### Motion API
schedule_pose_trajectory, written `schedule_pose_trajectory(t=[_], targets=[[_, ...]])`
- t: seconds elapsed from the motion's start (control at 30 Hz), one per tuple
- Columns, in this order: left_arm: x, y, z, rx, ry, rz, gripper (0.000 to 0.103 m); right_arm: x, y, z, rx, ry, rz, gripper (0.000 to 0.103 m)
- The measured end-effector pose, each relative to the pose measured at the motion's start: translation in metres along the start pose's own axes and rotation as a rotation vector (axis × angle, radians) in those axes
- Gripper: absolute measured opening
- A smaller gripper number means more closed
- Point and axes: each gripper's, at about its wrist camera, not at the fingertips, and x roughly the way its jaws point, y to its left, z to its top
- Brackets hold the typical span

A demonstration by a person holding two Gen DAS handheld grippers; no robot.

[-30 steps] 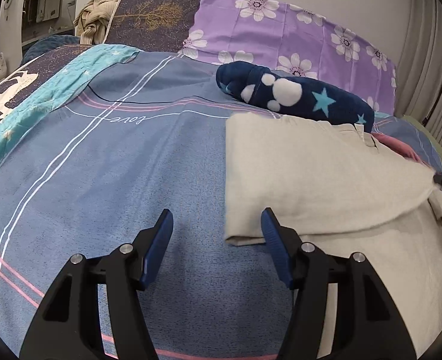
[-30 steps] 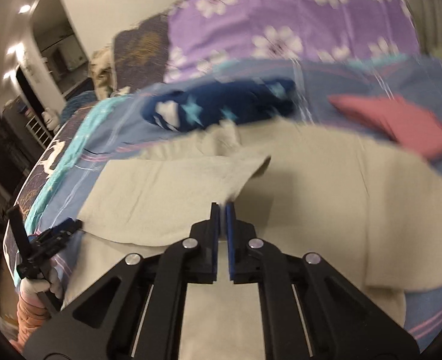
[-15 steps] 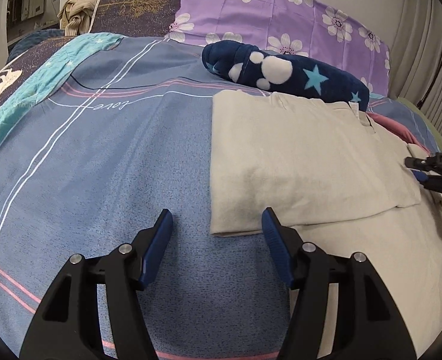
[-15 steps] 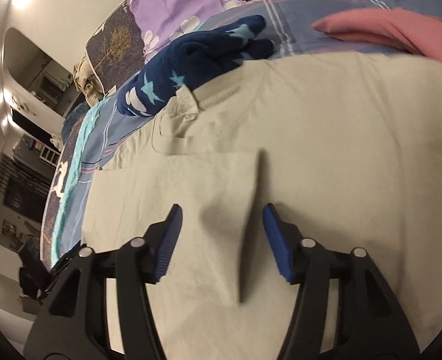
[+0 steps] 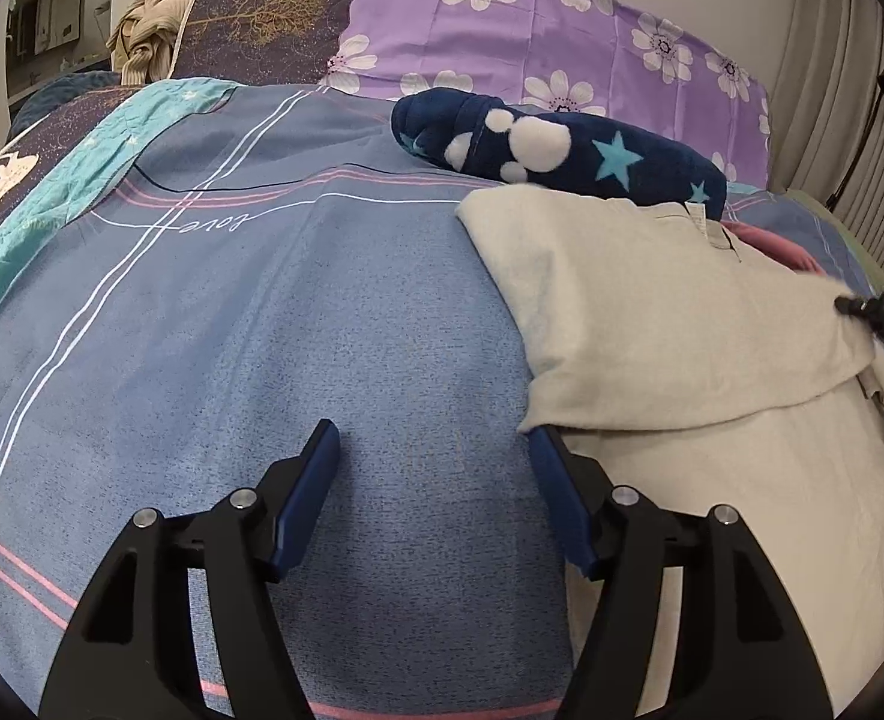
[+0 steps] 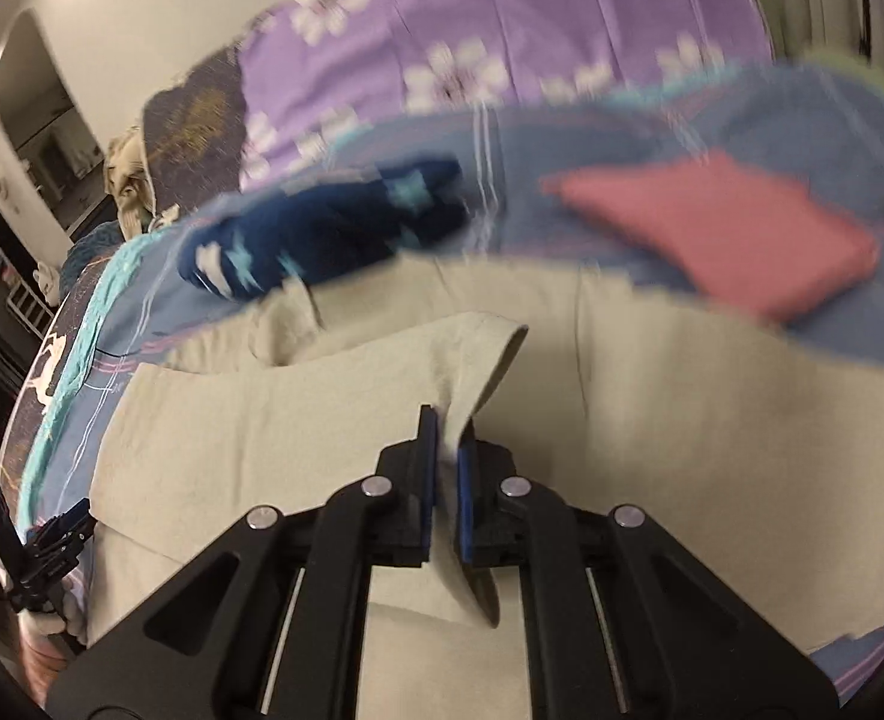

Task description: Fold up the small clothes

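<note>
A beige garment (image 5: 670, 312) lies on the blue bedspread, with one part folded over the rest. My left gripper (image 5: 435, 450) is open and empty, low over the bedspread; its right finger (image 5: 553, 468) is at the folded layer's near left corner. My right gripper (image 6: 448, 438) is shut on the edge of the folded beige layer (image 6: 297, 420) and holds that edge raised in a ridge. The right gripper shows at the right edge of the left wrist view (image 5: 880, 309). The left gripper shows at the lower left of the right wrist view (image 6: 51, 540).
A rolled dark blue fleece with stars (image 5: 562, 150) lies behind the beige garment. A folded pink garment (image 6: 718, 234) lies to the right behind it. Purple flowered pillows (image 5: 550, 42) stand at the headboard. A teal quilt edge (image 5: 81, 150) runs along the left.
My right gripper was open over the fold half a second ago and has shut on the beige layer's edge and lifted it. My left gripper has shifted left, off the fold corner.
</note>
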Motion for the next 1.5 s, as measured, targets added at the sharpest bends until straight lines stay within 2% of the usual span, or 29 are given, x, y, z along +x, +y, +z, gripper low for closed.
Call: schedule_pose_trajectory(t=[0.2,0.3,0.33,0.37,0.4,0.43,0.5,0.57,0.6,0.63,0.67,0.77,0.9,0.97,1.03,1.1,1.13,1.17,1.2,1.23,1.27,1.33,1.5], targets=[[-0.002,-0.007,0.0,0.036,-0.01,0.028,0.065,0.017,-0.009,-0.01,0.022,0.002,-0.022,0.009],[-0.002,-0.023,0.0,0.113,-0.01,0.042,0.055,0.019,-0.006,-0.012,0.011,0.0,-0.026,0.009],[-0.002,-0.03,0.0,0.148,-0.009,0.052,0.048,0.021,-0.007,-0.014,0.012,-0.003,-0.025,0.009],[-0.003,-0.037,-0.001,0.179,-0.011,0.064,0.034,0.02,-0.012,-0.017,0.014,-0.007,-0.021,0.009],[-0.004,-0.045,-0.001,0.215,-0.018,0.076,0.025,0.02,-0.015,-0.018,0.017,-0.013,-0.016,0.009],[-0.007,-0.05,-0.001,0.241,-0.026,0.091,0.003,0.019,-0.017,-0.019,0.023,-0.021,-0.01,0.009],[-0.013,-0.058,-0.001,0.278,-0.05,0.16,0.002,0.012,-0.017,-0.017,0.03,-0.045,-0.011,0.009],[-0.019,-0.064,-0.001,0.32,-0.07,0.266,0.0,-0.003,-0.013,-0.012,-0.005,-0.107,-0.057,0.002],[-0.019,-0.066,-0.004,0.354,-0.073,0.337,0.0,-0.01,-0.011,-0.009,-0.034,-0.138,-0.08,0.002],[-0.018,-0.067,-0.007,0.381,-0.056,0.359,0.0,-0.011,-0.011,-0.006,-0.049,-0.142,-0.082,0.002],[-0.017,-0.064,-0.01,0.383,-0.028,0.336,0.001,-0.009,-0.013,-0.004,-0.052,-0.124,-0.076,0.002],[-0.02,-0.049,-0.013,0.283,0.035,0.194,0.003,0.001,-0.026,-0.009,-0.013,-0.08,-0.061,0.003],[-0.024,-0.032,0.014,0.144,0.003,0.122,0.004,-0.009,-0.033,-0.025,0.031,-0.132,-0.038,0.004],[-0.013,-0.021,0.033,0.067,0.015,0.076,0.009,-0.023,-0.025,-0.028,0.003,-0.173,0.022,0.006],[0.01,-0.016,0.046,0.008,0.069,0.006,0.012,-0.032,-0.011,-0.033,-0.056,-0.18,0.131,0.007],[0.034,-0.02,0.05,-0.021,0.136,-0.024,0.016,-0.03,0.001,-0.038,-0.12,-0.137,0.221,0.014],[0.043,-0.028,0.048,-0.017,0.16,-0.04,0.016,-0.023,0.005,-0.043,-0.142,-0.105,0.231,0.019],[0.047,-0.038,0.047,0.013,0.152,-0.013,0.019,-0.012,0.006,-0.048,-0.15,-0.074,0.206,0.024],[0.047,-0.047,0.047,0.05,0.137,0.018,0.02,0.001,0.005,-0.052,-0.147,-0.029,0.168,0.024],[0.049,-0.053,0.048,0.079,0.138,0.04,0.02,0.014,0.002,-0.054,-0.122,0.02,0.159,0.022],[0.051,-0.054,0.05,0.078,0.143,0.045,0.022,0.012,-0.001,-0.051,-0.101,0.016,0.183,0.022],[0.056,-0.051,0.059,0.033,0.154,0.035,0.025,0.01,-0.008,-0.05,-0.068,0.011,0.226,0.022],[0.079,-0.034,0.086,-0.105,0.176,-0.025,0.049,0.01,-0.008,-0.053,-0.064,0.014,0.232,0.022]])
